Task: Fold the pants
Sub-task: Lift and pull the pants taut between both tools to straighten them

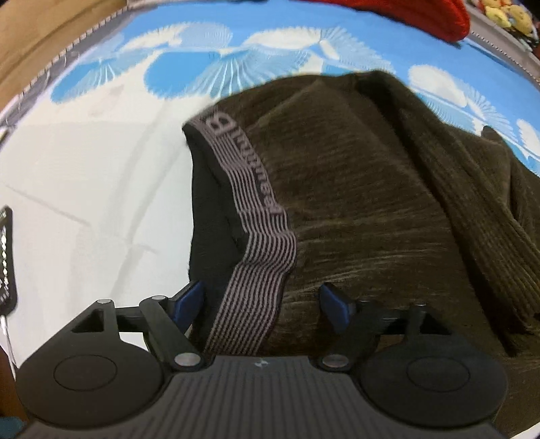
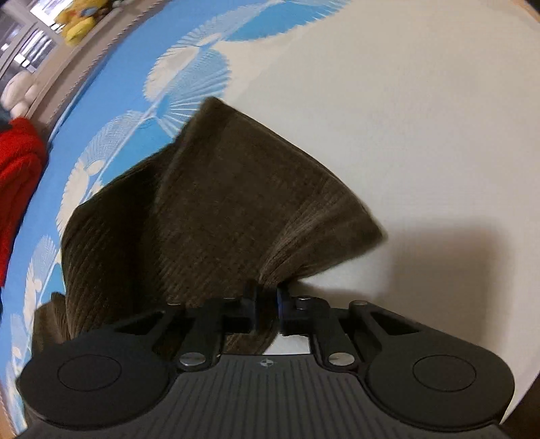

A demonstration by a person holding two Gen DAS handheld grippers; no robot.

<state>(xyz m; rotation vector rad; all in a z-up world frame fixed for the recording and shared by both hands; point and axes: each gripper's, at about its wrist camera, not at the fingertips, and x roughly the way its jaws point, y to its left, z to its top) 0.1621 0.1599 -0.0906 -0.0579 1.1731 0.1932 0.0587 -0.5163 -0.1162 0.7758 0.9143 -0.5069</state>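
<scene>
The brown pants point(image 1: 371, 202) lie on the blue-and-white bed point(image 1: 84, 169), striped waistband point(image 1: 253, 236) running lengthwise between the left gripper point(image 1: 261, 300)'s open jaws, seemingly untouched, while the right gripper point(image 2: 266, 304) pinches a bunched fold.

Left wrist view: mounted behind the left gripper point(image 1: 261, 302), looking steeply down along its fingers, close over the brown pants point(image 1: 371, 202) and their striped waistband point(image 1: 256, 216). Right wrist view: mounted behind the right gripper point(image 2: 266, 304), also angled down, close to the pants point(image 2: 202, 209). Both views share the pants, the blue-and-white bed cover point(image 1: 101, 162) and a red garment point(image 1: 435, 13) at the edge.
</scene>
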